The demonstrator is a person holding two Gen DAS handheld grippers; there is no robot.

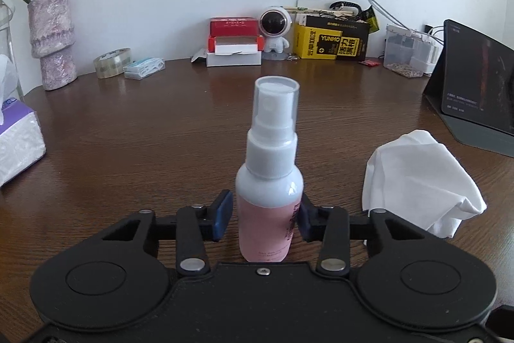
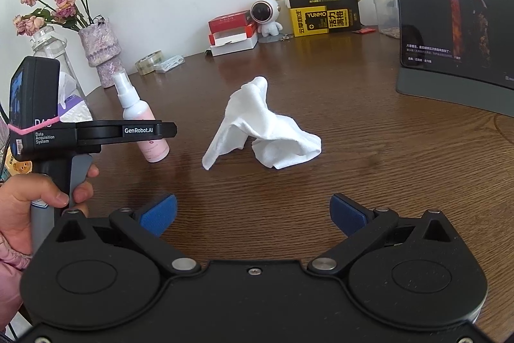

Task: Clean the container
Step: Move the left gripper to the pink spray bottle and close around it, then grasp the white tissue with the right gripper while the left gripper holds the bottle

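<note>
A small spray bottle (image 1: 269,182) with a white top, clear cap and pink lower half stands upright on the brown wooden table (image 1: 144,134). My left gripper (image 1: 266,211) straddles its pink part. The right pad touches the bottle, while a thin strip of table shows between the bottle and the left pad (image 1: 223,214). The right wrist view shows the same bottle (image 2: 133,106) at the left, behind the left gripper (image 2: 167,130). A crumpled white cloth (image 2: 266,127) lies mid-table, ahead of my right gripper (image 2: 253,214), which is wide open and empty. That cloth (image 1: 417,176) lies to the right of the bottle.
A person's hand (image 2: 38,201) holds the left gripper's handle. A tablet on a stand (image 2: 449,21) is at the right. A vase of dried roses (image 1: 53,44) and a tissue pack (image 1: 16,143) are at the left. Tape, boxes and a toy astronaut (image 1: 274,31) line the back wall.
</note>
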